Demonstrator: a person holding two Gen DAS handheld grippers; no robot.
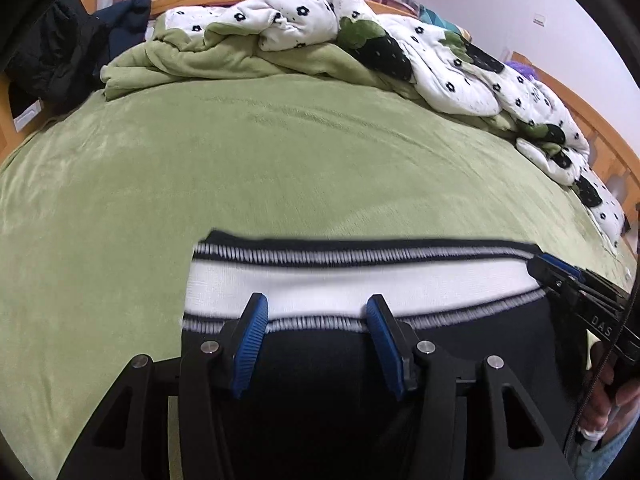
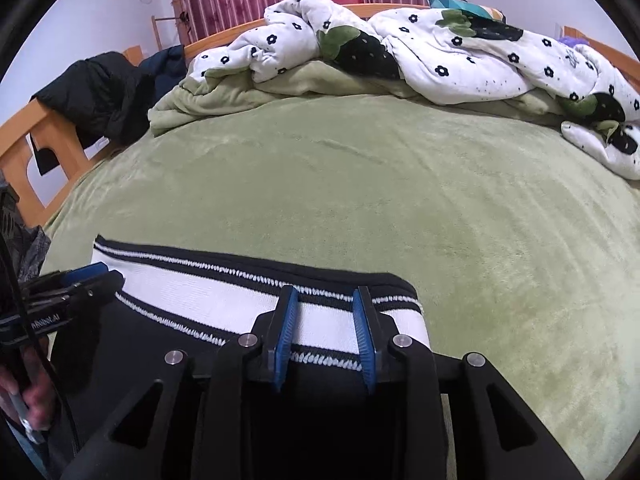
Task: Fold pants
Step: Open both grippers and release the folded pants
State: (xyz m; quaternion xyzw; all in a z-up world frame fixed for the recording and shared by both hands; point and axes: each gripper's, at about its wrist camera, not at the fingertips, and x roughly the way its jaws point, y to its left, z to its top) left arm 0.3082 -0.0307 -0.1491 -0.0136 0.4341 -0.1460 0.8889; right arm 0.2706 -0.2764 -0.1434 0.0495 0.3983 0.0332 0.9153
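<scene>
Pants (image 1: 320, 360) on green bedspread (image 1: 280, 160); both grippers' fingers apparently apart, gripping nothing.

Left hand-held gripper (image 1: 316, 312) jaws parted; right hand-held gripper (image 2: 326, 300) jaws parted, narrower.

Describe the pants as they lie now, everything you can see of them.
The pants are black with a broad white elastic waistband edged in black-and-white stitching. They lie flat on the green bedspread, waistband toward the far side. Both open grippers sit over the waistband: the left gripper near its left end, the right gripper near its right end.
</scene>
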